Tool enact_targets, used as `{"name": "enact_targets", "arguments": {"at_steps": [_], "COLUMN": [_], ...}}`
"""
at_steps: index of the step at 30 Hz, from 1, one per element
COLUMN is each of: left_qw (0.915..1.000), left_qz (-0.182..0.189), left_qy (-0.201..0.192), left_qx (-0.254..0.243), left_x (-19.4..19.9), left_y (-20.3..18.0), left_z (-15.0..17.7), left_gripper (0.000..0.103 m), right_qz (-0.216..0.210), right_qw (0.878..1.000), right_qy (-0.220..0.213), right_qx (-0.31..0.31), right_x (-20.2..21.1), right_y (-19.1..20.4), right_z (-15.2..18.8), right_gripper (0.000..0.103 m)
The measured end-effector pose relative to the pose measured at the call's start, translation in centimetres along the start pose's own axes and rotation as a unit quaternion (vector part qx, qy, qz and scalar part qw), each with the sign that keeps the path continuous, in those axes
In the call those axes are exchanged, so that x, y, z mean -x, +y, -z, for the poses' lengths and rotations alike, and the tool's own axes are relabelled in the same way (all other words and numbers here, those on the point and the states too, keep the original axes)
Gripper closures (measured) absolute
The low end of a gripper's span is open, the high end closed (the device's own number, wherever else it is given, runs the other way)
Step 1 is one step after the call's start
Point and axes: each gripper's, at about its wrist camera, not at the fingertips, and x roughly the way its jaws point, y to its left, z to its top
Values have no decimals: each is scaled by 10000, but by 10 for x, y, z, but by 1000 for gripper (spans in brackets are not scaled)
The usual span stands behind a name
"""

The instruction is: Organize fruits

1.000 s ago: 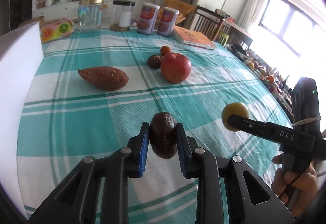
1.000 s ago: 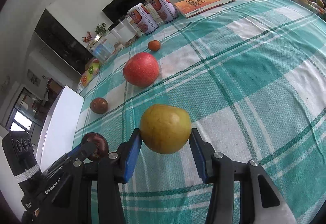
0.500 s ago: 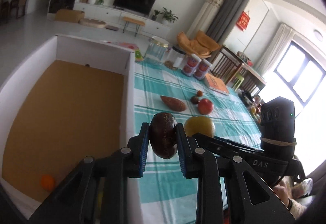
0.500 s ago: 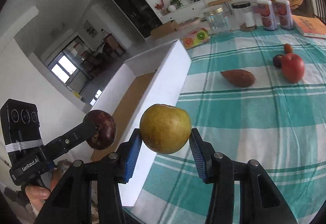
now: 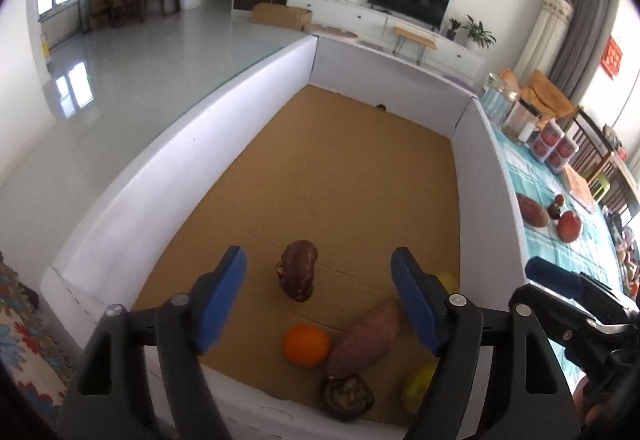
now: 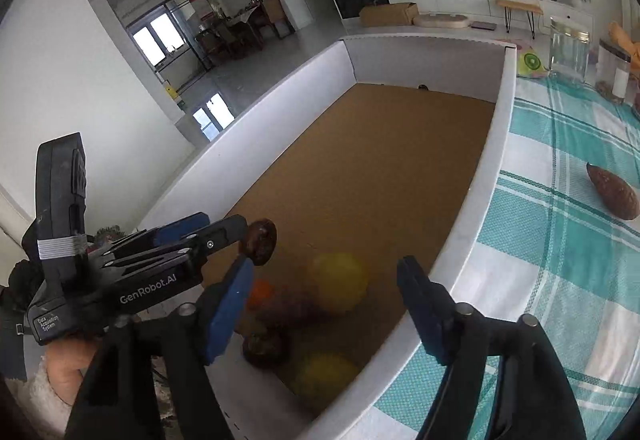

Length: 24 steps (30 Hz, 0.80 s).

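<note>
My left gripper [image 5: 318, 304] is open above the white-walled box [image 5: 192, 144]. The dark brown fruit [image 5: 298, 275] is loose between and below its fingers; in the right wrist view it shows by the left gripper's tips [image 6: 261, 241]. My right gripper [image 6: 326, 304] is open over the box's near right corner, and the yellow fruit [image 6: 339, 282] shows blurred below it. In the box lie an orange [image 5: 306, 345], a sweet potato [image 5: 366, 338], a dark wrinkled fruit [image 5: 347, 396] and a yellow-green fruit [image 5: 418, 386].
On the teal checked tablecloth [image 6: 560, 240] right of the box lie a sweet potato [image 5: 532, 210], a red apple [image 5: 569, 226] and small dark fruits [image 5: 555, 205]. Jars and cans [image 5: 552, 146] stand at the far end.
Both grippers moved from the table to above the box and opened. The dark brown fruit and the yellow fruit have left the fingers and are dropping into the box.
</note>
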Motion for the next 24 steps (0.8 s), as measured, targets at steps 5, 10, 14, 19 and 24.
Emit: {"name": "enact_targets", "arguments": {"at_steps": [5,10,14,19,24], "left_qw": [9988,9891,9712,9517,9517], "left_qz": [410,1312,2098,2527,2155], "left_qy": [-248,-323,95,743,741], "left_qx": [-59,-588,-1127,-1575,-2059], "left_x": [13,30,29,-2,-42], "left_y": [-30,-103,-178,-259,-302], "left_z": [-5,2,24,65,93], "left_gripper": [25,21,19,19,19], "right_qz": [631,2157,3302,3784,4035], "right_qw": [9931,9637,9220,8858,8740], "right_qy": [-951,-1234,-1151,-1350,-1188], "right_qx": [-284,-978,-1665,-2323,-2433], "right_x": [68,111,144,185,182], "right_y": [-50,-145,-223,-270,-276], "right_z": [21,75,126,163,166], "right_gripper": [8,0,0,0,0]}}
